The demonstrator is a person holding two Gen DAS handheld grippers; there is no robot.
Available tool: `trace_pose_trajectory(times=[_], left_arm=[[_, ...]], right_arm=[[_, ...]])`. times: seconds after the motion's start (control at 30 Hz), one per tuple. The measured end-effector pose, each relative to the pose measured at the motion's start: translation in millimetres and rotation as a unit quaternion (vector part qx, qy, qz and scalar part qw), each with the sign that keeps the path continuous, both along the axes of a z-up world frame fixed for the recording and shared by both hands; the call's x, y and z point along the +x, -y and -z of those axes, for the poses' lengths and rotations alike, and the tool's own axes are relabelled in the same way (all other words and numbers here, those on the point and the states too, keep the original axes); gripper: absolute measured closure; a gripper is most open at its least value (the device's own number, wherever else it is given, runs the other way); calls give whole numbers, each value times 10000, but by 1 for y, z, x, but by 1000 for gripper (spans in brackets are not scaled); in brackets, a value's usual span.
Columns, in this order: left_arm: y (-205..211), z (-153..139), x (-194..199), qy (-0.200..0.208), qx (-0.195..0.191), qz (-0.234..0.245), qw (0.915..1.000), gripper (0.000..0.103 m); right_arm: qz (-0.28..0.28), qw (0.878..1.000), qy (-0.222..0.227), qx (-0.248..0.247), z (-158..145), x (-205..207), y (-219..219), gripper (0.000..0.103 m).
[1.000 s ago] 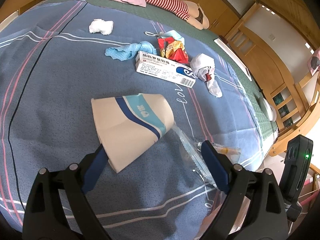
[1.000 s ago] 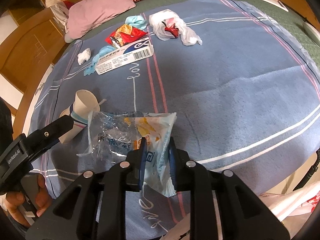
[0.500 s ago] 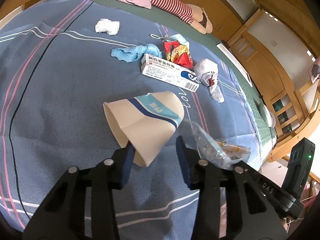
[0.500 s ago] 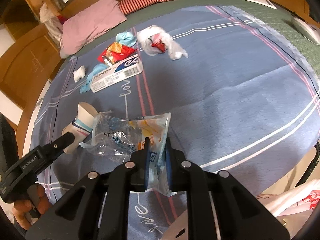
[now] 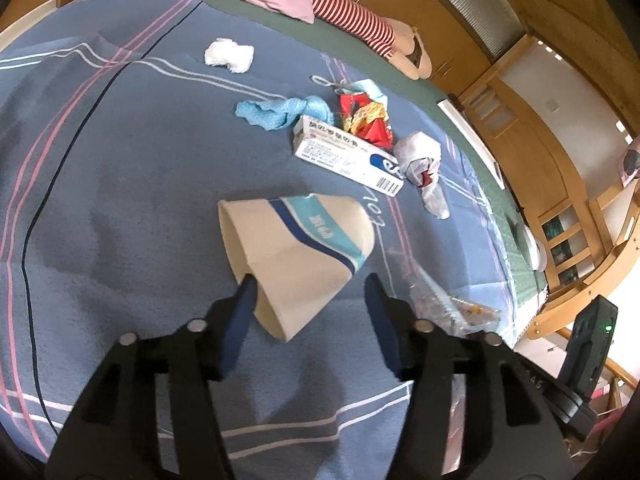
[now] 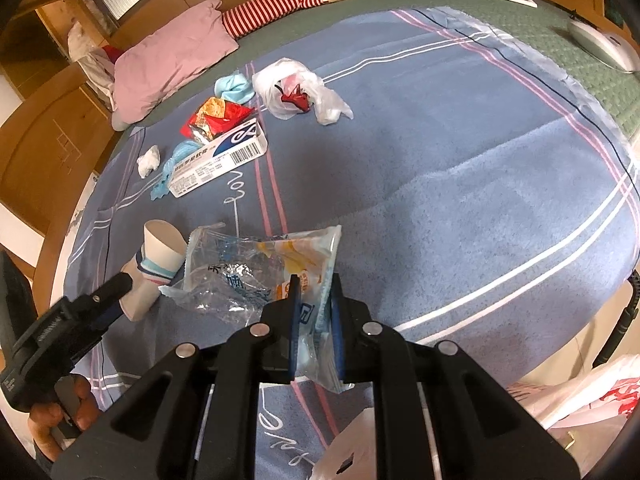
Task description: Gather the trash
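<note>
Left gripper [image 5: 308, 288]: we see its jaws spread apart around a paper cup [image 5: 296, 256] lying on its side on the bed [image 5: 120, 200]; one blue finger sits at the cup's open rim, the other stands clear of its wall.
Right gripper [image 6: 314, 288]: we see its jaws clamped on a clear snack wrapper [image 6: 260, 268], which touches the cup's base.
Remaining trash: we find a long white box [image 6: 218, 158], a red wrapper [image 6: 216, 118], a blue cloth [image 5: 280, 114], a white tissue ball [image 5: 229, 55] and a white plastic bag [image 6: 300, 92] grouped farther up the bed.
Background: we note a pink pillow [image 6: 168, 68] at the bed's far edge.
</note>
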State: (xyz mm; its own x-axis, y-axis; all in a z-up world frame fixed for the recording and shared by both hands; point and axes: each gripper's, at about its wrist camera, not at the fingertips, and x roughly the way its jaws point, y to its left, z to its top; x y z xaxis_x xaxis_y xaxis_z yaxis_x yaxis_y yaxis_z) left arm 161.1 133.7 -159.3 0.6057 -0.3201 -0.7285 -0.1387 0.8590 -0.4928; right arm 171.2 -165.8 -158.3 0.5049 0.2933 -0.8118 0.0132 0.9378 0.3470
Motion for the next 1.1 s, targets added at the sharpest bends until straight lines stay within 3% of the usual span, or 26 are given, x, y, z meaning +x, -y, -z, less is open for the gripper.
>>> trace_pose_trajectory(times=[0.27, 0.47, 0.53, 0.63, 0.73, 0.83, 0.93, 0.97, 1.0, 1.1], left_arm=[[1, 0, 0, 13, -248, 104, 9996, 25], [-13, 11, 2, -163, -1048, -52, 9943, 21], [-12, 13, 3, -197, -1151, -14, 9932, 19], [-6, 13, 8, -224, -944, 35, 9953, 18], [-10, 14, 18, -202, -495, -291, 9981, 18], [-14, 23, 31, -334, -525, -369, 9974, 19], [-11, 26, 38, -236, -311, -258, 9989, 58], [-11, 26, 39, -214, -330, -214, 9990, 63], [-10, 26, 39, -184, -340, -180, 9991, 80], [-8, 15, 33, 184, -293, -139, 9993, 89]], right_arm=[[-11, 10000, -36, 2, 2, 1, -2, 88], [20, 10000, -6, -1, 2, 0, -1, 88], [32, 10000, -4, -2, 2, 0, 0, 88], [60, 10000, 9, -9, 1, -1, 2, 88], [61, 10000, 26, -24, -1, -2, 3, 88], [55, 10000, 43, -52, -2, -2, 2, 88], [51, 10000, 31, -59, -1, -2, 2, 88], [52, 10000, 27, -58, -1, -2, 2, 88], [51, 10000, 23, -48, -1, -2, 1, 88], [28, 9999, 122, -76, -7, -5, 1, 88]])
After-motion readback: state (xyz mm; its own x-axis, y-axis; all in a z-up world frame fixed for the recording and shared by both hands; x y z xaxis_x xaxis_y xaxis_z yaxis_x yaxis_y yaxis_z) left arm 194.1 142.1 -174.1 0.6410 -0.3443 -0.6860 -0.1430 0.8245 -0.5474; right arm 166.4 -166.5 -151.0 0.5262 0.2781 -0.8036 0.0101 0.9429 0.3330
